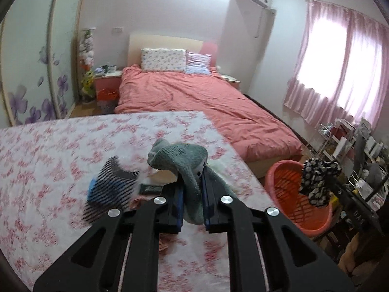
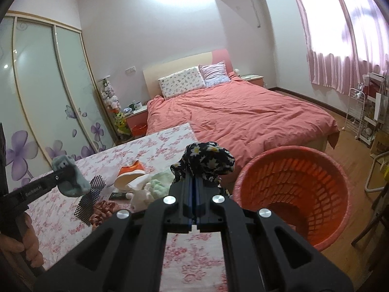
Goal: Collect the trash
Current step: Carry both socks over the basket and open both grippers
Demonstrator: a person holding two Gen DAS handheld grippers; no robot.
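My left gripper (image 1: 192,189) is shut on a grey-green sock (image 1: 180,158) and holds it above the floral tablecloth (image 1: 48,158). In the right wrist view the same sock (image 2: 70,177) hangs from the left gripper (image 2: 60,172) at the left edge. A black flower-print cloth (image 2: 209,158) bunches over the tips of my right gripper (image 2: 194,182), which is shut on it. That cloth (image 1: 318,182) hangs beside the rim of an orange mesh basket (image 2: 304,194) standing to the right of the table. On the table lie a black mesh piece (image 2: 91,197), an orange-and-white item (image 2: 128,172) and a pale green cloth (image 2: 158,182).
A bed with a pink cover (image 2: 243,116) stands beyond the table. A small orange bin (image 1: 107,95) sits by the bedside table. A white wire rack (image 2: 357,112) and cluttered shelves (image 1: 352,146) line the right wall. Sliding wardrobe doors (image 2: 48,97) fill the left.
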